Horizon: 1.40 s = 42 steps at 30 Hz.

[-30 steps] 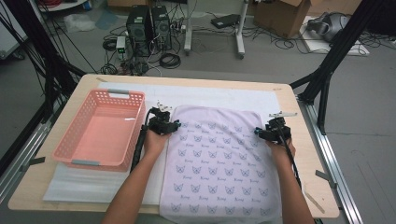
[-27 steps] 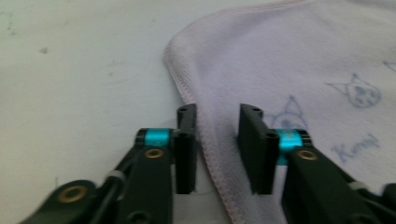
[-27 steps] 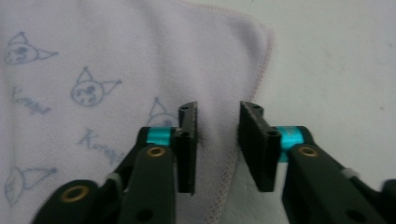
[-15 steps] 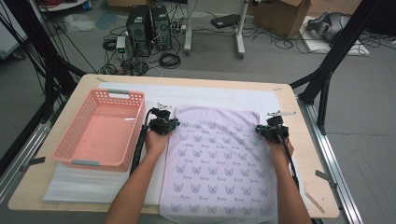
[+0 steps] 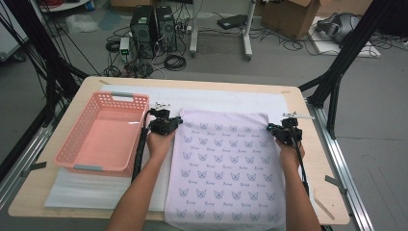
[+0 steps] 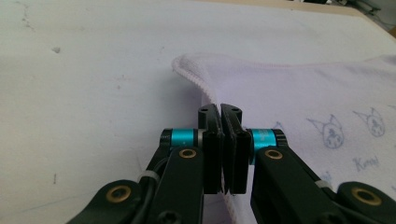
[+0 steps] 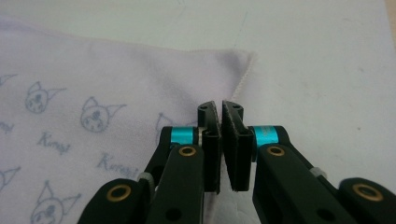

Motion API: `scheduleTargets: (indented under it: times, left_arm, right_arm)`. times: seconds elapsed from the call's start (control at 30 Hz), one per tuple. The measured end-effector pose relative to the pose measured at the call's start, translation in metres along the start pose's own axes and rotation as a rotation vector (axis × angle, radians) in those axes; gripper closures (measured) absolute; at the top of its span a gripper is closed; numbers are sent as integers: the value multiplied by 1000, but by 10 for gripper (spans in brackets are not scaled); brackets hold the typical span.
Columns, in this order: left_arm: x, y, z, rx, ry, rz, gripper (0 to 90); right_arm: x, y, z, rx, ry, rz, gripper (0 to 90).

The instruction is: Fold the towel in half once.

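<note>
at towel (image 5: 225, 163) edges, both grippers pinch.

A lab or test workshop: the desk (image 5: 308, 159) stands in a black metal frame (image 5: 337, 72), with computer towers (image 5: 154, 24), loose cables (image 5: 173, 60) and cardboard boxes (image 5: 293, 17) on a grey concrete floor (image 5: 375, 125).

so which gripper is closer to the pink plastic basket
Left. The left gripper pinches the lilac printed towel's left edge beside the pink plastic basket; the right gripper pinches its far right edge.
</note>
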State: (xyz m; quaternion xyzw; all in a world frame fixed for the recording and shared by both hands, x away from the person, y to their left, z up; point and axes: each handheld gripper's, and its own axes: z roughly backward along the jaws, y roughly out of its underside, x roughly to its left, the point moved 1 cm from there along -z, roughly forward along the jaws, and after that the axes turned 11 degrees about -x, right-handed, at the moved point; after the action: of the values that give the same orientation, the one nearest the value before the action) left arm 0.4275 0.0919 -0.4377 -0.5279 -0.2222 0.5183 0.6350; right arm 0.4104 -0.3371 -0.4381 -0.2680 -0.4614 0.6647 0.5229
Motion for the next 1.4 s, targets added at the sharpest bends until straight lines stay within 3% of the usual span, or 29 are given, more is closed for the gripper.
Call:
scheduleTargets:
  times: [0.37,0.6,0.73,0.93,1.03,1.2,1.4]
  left_arm:
    - [-10,-16,31,-17,77,-33,870]
    - [-23,-16,62,-51,145,-29,870]
    - [-29,-10,79,-40,165,-63,869]
    - [-31,5,94,-26,187,-80,869]
    - [-32,17,100,-2,194,-116,869]
    - [-30,35,106,32,201,-118,869]
    - [-27,50,108,43,205,-109,868]
  right_arm:
    - [9,-14,33,-29,-59,62,861]
    - [12,-9,59,-46,-105,40,859]
    - [15,2,74,-56,-126,46,858]
    - [17,18,89,-42,-148,43,858]
    - [18,28,94,-26,-157,41,858]
    - [21,42,100,2,-166,53,858]
    - [26,54,105,48,-165,104,857]
